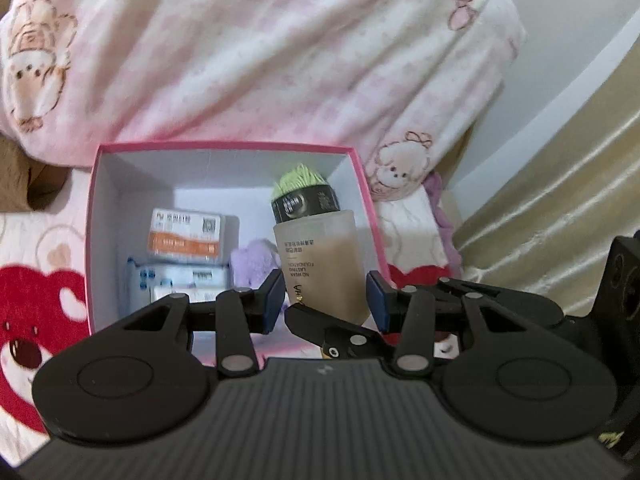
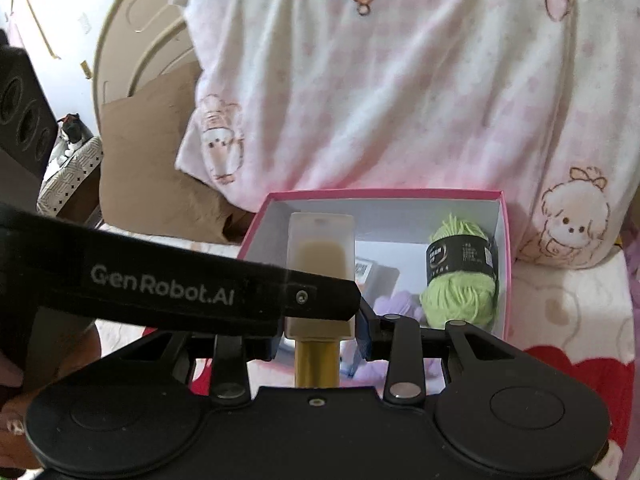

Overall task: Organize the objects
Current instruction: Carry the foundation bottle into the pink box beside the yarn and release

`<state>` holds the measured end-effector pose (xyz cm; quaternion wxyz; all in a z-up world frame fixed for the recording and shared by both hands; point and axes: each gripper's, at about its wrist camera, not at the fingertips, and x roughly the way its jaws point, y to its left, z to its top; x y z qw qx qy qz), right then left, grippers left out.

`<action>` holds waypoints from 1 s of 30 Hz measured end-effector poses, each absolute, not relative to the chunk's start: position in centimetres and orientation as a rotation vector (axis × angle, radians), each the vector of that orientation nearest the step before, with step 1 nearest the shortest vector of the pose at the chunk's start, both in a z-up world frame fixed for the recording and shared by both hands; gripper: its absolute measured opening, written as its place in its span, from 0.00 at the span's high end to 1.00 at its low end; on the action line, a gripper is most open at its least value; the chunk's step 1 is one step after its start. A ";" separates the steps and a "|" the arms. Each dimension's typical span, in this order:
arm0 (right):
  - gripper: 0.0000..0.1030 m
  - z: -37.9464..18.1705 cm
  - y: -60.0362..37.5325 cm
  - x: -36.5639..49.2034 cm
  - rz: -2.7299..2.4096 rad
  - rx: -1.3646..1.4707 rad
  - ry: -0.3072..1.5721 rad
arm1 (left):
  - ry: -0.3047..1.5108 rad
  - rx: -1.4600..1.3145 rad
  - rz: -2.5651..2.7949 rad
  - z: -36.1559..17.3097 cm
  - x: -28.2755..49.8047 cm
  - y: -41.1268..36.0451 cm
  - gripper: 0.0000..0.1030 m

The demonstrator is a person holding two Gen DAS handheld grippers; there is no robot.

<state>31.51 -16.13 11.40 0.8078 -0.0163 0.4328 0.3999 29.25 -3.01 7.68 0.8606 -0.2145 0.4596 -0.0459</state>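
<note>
Bottle lies lengthwise in my right tongs, gold cap nearest, frosted body pointing away over the box. Their narrowed pads grip its sides. My left tongs cross in from the left, just as narrow, pads flanking the same bottle. I cannot tell whether they press. Ahead and below, the box holds yarn and packets. Its near wall is hidden, and the blanket beyond is blurred.
</note>
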 end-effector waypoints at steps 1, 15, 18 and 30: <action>0.61 11.0 -15.9 32.1 0.852 -0.037 0.931 | 0.967 -0.459 -0.093 7.2 29.9 -2.8 0.58; 0.60 2.6 -12.0 37.5 0.805 -0.065 0.990 | 1.026 -0.546 -0.021 -1.3 36.8 -0.1 0.58; 0.61 1.4 -11.2 38.1 0.776 -0.100 1.006 | 1.052 -0.528 -0.058 -2.7 37.9 0.3 0.58; 0.55 -1.3 -8.9 39.8 0.773 -0.189 1.052 | 1.102 -0.596 -0.046 -6.5 40.4 2.1 0.59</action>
